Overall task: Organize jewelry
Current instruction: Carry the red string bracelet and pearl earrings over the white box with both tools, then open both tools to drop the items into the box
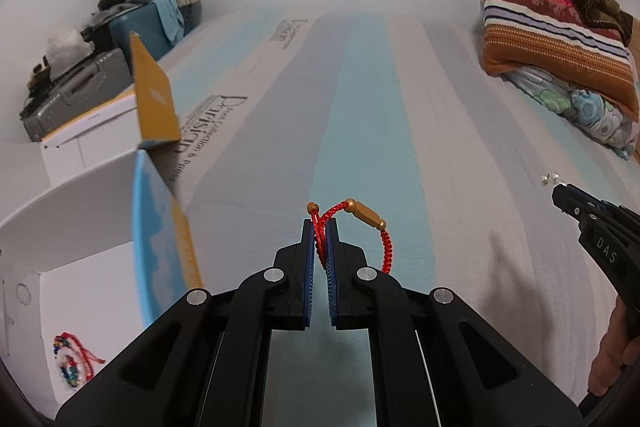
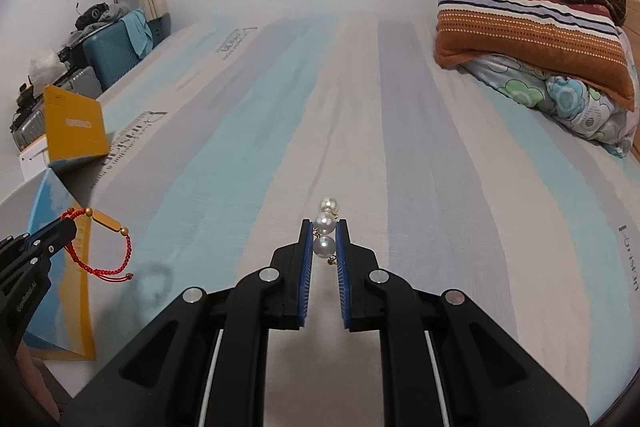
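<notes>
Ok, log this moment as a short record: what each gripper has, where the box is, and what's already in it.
left gripper: shut on red cord bracelet, held above the bed
right gripper: shut on pearl earrings
white box: open, to the left on the striped bedsheet
in box: beaded bracelet
far right: stack of pillows
</notes>
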`<action>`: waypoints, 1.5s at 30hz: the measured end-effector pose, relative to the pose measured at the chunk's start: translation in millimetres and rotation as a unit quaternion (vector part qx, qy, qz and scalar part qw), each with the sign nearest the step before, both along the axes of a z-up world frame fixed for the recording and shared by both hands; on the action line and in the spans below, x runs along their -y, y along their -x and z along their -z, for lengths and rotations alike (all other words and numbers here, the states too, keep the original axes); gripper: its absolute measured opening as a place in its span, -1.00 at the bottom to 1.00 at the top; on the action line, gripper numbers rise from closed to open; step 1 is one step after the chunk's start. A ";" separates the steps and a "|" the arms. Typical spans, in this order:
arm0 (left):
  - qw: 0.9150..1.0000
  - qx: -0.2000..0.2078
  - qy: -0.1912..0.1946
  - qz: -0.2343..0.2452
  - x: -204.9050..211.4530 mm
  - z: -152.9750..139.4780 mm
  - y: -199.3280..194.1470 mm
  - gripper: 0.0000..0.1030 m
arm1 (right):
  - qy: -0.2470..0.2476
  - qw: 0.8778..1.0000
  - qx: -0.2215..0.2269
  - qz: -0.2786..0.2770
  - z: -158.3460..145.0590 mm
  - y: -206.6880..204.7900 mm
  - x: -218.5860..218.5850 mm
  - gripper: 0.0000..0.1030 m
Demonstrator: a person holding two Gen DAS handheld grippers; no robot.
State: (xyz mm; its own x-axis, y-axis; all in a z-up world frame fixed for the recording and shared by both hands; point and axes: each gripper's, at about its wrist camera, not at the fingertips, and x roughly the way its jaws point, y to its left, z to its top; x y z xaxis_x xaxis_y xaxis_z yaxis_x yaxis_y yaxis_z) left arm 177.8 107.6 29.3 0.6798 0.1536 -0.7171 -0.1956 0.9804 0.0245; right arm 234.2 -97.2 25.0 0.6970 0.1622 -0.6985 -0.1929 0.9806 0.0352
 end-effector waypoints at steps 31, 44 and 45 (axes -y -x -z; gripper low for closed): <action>0.992 0.027 0.019 -0.122 -166.7 -71.5 142.9 -0.89 | -0.016 0.984 0.033 -0.174 -69.0 122.2 -226.6 -0.79; 0.979 -0.047 0.049 -0.193 -259.4 -10.4 179.5 -0.89 | 0.023 0.971 -0.035 -0.233 -18.4 148.4 -319.5 -0.79; 0.978 -0.051 0.050 -0.195 -263.1 -7.3 180.6 -0.89 | 0.028 0.971 -0.043 -0.233 -13.3 147.6 -325.4 -0.79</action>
